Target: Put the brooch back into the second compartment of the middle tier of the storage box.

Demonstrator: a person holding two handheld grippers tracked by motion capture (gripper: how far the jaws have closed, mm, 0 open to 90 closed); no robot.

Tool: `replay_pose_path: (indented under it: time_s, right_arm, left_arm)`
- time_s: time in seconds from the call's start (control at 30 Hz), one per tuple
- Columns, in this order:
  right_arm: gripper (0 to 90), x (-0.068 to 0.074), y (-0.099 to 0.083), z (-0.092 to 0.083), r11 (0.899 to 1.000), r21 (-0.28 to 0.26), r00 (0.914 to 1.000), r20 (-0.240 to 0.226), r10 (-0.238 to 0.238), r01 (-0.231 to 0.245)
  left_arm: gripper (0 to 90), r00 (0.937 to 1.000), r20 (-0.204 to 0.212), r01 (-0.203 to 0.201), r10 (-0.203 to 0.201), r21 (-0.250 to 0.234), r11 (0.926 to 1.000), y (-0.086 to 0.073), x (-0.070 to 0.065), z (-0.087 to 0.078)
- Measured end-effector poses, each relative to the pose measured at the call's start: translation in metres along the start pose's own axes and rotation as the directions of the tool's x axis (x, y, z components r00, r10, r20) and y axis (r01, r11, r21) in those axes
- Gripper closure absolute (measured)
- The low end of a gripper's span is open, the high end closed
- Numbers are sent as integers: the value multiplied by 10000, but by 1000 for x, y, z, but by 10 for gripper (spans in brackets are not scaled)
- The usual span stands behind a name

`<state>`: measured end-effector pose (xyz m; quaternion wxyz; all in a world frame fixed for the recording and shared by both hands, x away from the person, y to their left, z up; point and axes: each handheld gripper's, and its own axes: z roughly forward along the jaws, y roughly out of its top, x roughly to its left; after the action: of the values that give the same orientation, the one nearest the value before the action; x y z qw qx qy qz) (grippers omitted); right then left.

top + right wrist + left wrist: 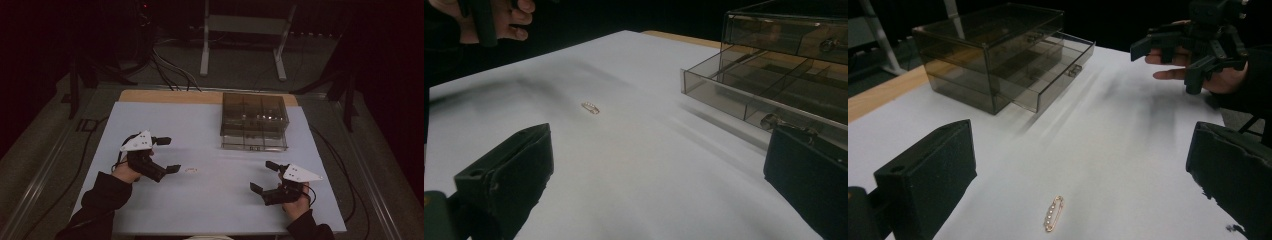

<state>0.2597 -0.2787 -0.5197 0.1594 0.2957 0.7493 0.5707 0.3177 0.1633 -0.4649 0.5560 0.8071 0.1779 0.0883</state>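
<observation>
A small gold pin with pale beads [191, 170] [1053, 213] [590, 107] lies flat on the white table sheet [210, 200]. My left gripper [168, 155] is open just left of the pin, with nothing between its jaws. In the left gripper view the pin lies between and just ahead of the jaws. My right gripper [263, 176] is open at the front right, empty, well apart from the pin. A smoky clear drawer box [254, 121] [993, 55] [784, 65] stands at the back right with its lower drawer [1060, 65] [744, 95] pulled out.
The drawer box has divided compartments. A wooden table edge [170, 96] runs along the back. Beyond the table are a white stand's legs [242, 45] and cables on the floor [170, 70]. Cables trail off both table sides.
</observation>
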Motion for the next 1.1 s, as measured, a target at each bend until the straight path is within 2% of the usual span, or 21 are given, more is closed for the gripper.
replay_pose_path:
  time_s: [0.3,0.37,0.53,0.7,0.9,1.0,1.1]
  right_arm:
    - [0,0,0,0,10000,-4,10000,-2,-10,10]
    - [0,0,0,0,10000,16,10000,-8,8,-8]
    - [0,1,0,0,10000,41,10000,-63,-50,50]
    - [0,1,0,0,10000,40,9999,-78,-82,82]
    - [0,1,0,0,9999,62,9999,-94,-80,80]
    - [0,1,0,0,10000,55,9999,-105,-49,50]
    - [0,1,0,1,10000,71,9999,-104,-65,66]
  left_arm:
    - [6,9998,114,160,-165,402,9991,-9,5,23]
    - [6,9997,-79,257,-252,625,9977,-11,7,28]
    - [7,9995,-102,296,-289,836,9961,-19,10,43]
    - [45,9986,-30,528,-529,1387,9889,-27,9,55]
    - [72,9990,206,351,-408,2239,9740,-35,5,64]
    - [147,9989,205,372,-432,2348,9713,-39,6,66]
    - [167,9987,154,423,-478,2560,9658,-42,7,68]
